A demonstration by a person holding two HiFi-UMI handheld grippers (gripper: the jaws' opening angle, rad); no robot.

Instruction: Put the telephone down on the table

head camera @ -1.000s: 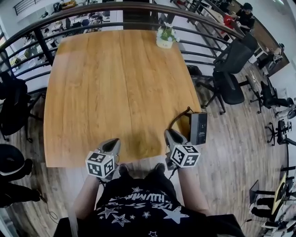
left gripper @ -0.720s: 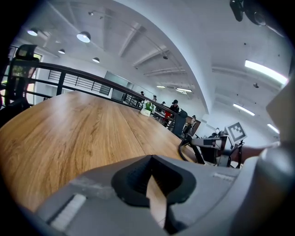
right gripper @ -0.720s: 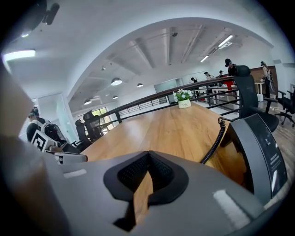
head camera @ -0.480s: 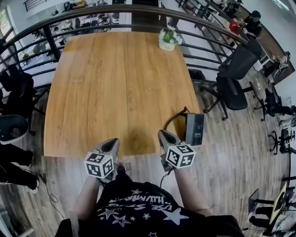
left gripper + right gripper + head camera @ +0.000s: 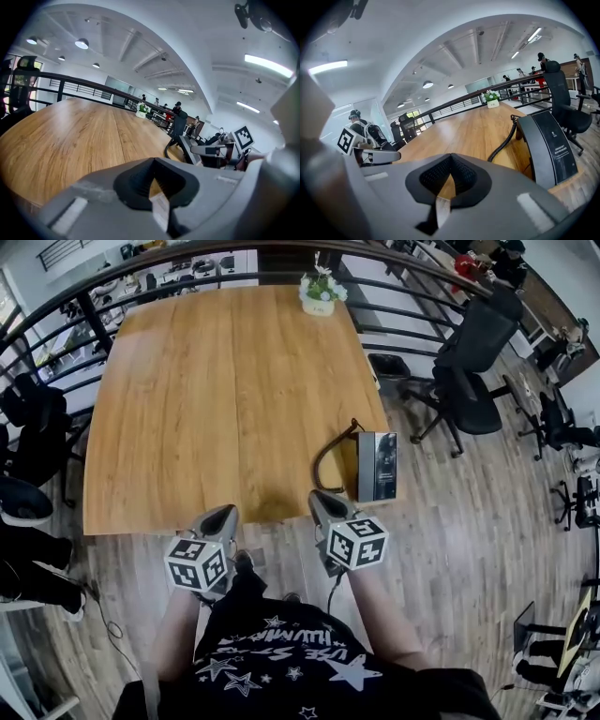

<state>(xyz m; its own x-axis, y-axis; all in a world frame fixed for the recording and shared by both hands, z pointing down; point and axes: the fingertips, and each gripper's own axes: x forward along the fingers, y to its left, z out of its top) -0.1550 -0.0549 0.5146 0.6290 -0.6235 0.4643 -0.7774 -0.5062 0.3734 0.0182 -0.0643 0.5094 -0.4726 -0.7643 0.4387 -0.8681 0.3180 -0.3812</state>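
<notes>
The dark grey desk telephone (image 5: 376,466) lies flat on the light-brown wooden table (image 5: 216,399), at its near right corner and close to the edge. Its black coiled cord (image 5: 330,450) loops out to the left. My right gripper (image 5: 320,500) hovers just beside the telephone at the table's near edge, jaws pressed together on nothing. My left gripper (image 5: 223,516) hangs well apart from it, likewise closed and empty (nothing sits between either pair). I judge the setting-down done. To finish well, I would draw the right gripper straight away from the cord, so nothing snags and drags the telephone off that edge
</notes>
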